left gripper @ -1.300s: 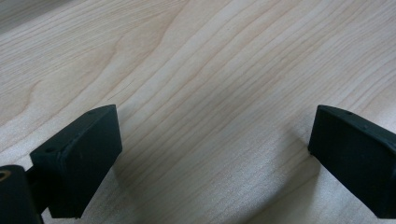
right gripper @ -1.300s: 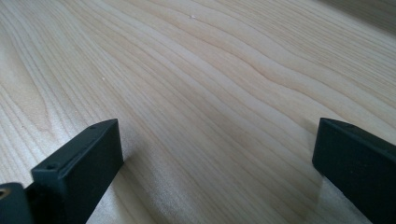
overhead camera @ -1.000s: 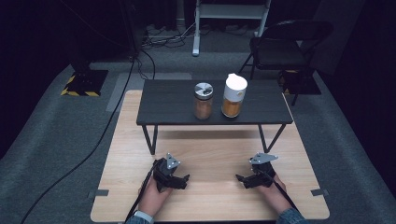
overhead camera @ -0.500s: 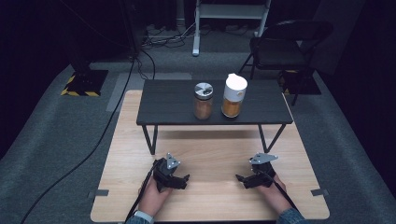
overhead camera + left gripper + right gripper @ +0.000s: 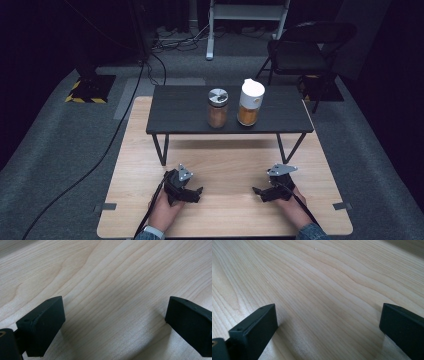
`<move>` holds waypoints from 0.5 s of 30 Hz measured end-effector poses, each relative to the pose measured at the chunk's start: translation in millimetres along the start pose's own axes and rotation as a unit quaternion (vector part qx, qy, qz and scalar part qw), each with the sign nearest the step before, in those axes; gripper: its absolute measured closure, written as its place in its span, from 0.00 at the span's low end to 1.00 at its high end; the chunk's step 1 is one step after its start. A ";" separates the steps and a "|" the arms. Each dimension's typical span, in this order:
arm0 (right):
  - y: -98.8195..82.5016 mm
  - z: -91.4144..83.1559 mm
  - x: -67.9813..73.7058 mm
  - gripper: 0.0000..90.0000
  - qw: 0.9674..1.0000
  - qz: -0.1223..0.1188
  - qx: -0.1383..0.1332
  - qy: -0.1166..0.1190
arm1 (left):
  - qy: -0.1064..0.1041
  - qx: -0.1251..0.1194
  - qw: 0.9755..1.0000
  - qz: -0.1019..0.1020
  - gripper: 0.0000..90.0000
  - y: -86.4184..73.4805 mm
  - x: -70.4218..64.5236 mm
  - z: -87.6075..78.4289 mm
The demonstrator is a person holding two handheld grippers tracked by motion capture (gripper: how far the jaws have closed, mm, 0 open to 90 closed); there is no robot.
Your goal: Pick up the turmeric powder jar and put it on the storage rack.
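I've got both grippers parked low on the wooden board point(image 5: 225, 165), left gripper point(image 5: 196, 194) and right gripper point(image 5: 258, 192) released, nothing held. Jar point(image 5: 217, 108) and bottle point(image 5: 250, 102) sit well ahead on the black table point(image 5: 175, 107).

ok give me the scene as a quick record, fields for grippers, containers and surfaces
left gripper: open, holding nothing, low over the wooden board
right gripper: open, holding nothing, low over the same board
glass jar: metal lid, brown contents, upright on the black table
white-capped bottle: orange-brown contents, upright, close to the jar's right
gap: both containers sit far from the grippers
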State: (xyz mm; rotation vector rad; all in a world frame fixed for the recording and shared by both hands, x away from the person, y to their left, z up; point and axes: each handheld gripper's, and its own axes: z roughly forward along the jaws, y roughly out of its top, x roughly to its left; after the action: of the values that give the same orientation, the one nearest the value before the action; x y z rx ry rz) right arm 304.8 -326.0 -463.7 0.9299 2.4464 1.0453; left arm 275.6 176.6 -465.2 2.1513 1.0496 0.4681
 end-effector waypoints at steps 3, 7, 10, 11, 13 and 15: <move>0.0 0.0 0.0 0.01 1.000 0.000 0.000 0.000 | 0.000 0.000 1.000 0.000 0.03 0.1 0.1 0.0; 0.0 0.0 0.0 0.01 1.000 0.000 0.000 0.000 | 0.000 0.000 1.000 0.000 0.03 0.1 0.0 0.0; 0.0 0.0 0.0 0.01 1.000 0.000 0.000 0.000 | 0.000 -0.002 1.000 0.002 0.03 -0.3 0.2 0.2; 0.0 0.0 0.0 0.01 1.000 0.000 0.000 0.000 | 0.000 0.000 1.000 0.000 0.03 -0.1 0.0 0.0; 0.0 0.0 -0.1 0.01 1.000 0.000 0.000 0.000 | 0.000 0.001 1.000 -0.001 0.03 0.1 -0.1 -0.1; 0.0 0.0 0.0 0.01 1.000 0.000 0.000 0.000 | 0.000 -0.001 1.000 0.001 0.03 -0.3 0.2 0.1</move>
State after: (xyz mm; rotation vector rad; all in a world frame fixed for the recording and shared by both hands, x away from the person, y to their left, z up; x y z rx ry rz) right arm 304.8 -326.0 -463.7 0.9296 2.4463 1.0456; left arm 275.7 176.8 -465.5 2.1505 1.0458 0.4705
